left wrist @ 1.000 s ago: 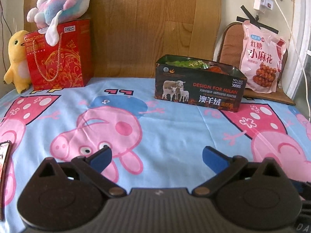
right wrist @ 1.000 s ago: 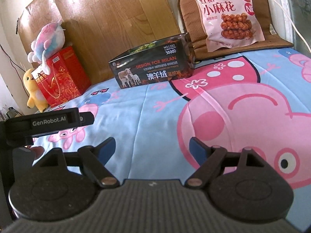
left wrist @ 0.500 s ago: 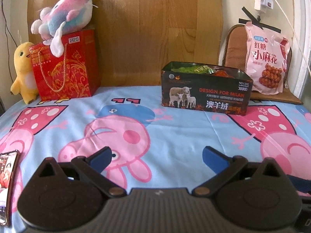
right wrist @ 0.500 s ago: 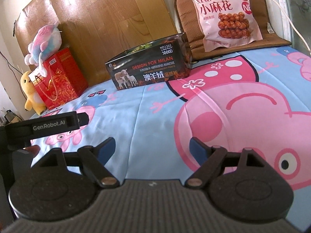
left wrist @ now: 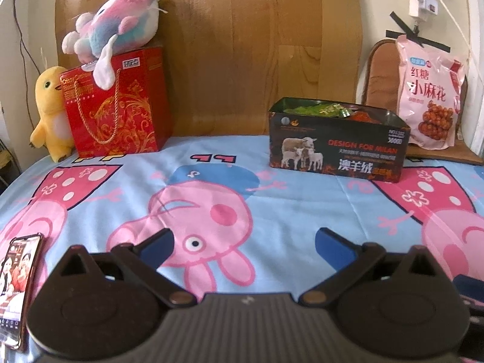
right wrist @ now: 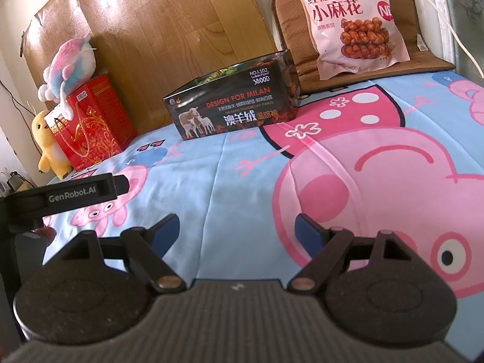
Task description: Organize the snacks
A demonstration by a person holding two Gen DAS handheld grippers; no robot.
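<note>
Snack box and pink snack bag at the far edge of the bed, both grippers empty.

The dark open-topped box [left wrist: 338, 148], with green and red packets showing inside, stands on the cartoon-pig bedsheet [left wrist: 296, 211] near the wooden headboard [left wrist: 242, 45]. Just to its right the pink snack bag [right wrist: 351, 21] leans upright on a brown cushion [right wrist: 429, 60]. Well to the left stand a red gift bag [left wrist: 115, 106], a pastel plush [left wrist: 118, 21] on top and a yellow plush [left wrist: 50, 112] beside it. The left gripper [left wrist: 242, 242] and right gripper [right wrist: 237, 227] hover low over the sheet, fingers spread wide, holding nothing. A phone [left wrist: 18, 287] lies at the left edge.
</note>
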